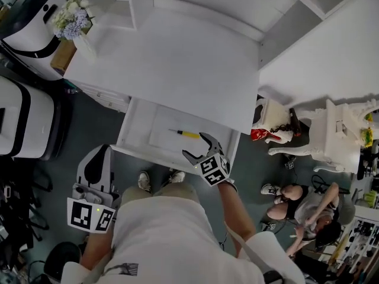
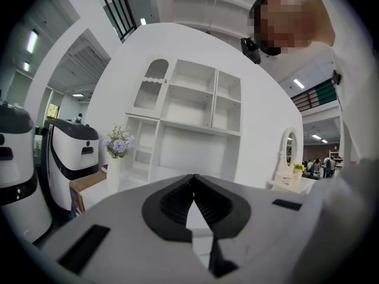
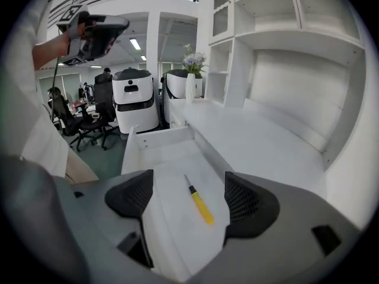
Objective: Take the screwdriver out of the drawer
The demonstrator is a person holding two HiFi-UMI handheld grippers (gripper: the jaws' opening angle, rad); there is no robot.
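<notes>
A yellow-handled screwdriver (image 1: 185,134) (image 3: 199,202) lies flat in the pulled-out white drawer (image 1: 137,123) (image 3: 155,151), its metal tip pointing left in the head view. My right gripper (image 1: 198,145) (image 3: 185,199) hangs open just above the drawer's front right part, its jaws either side of the screwdriver in the right gripper view, not touching it. My left gripper (image 1: 95,176) (image 2: 193,199) is held back at my left side, below the drawer's front, jaws shut with nothing between them, pointing toward the shelf unit.
The white desk top (image 1: 177,58) overhangs the drawer, with a shelf unit (image 2: 189,105) behind. A vase of flowers (image 1: 72,19) and a cardboard box stand at its left end. White machines (image 1: 26,108) stand left. A seated person (image 1: 308,209) and a white dressing table (image 1: 331,135) are right.
</notes>
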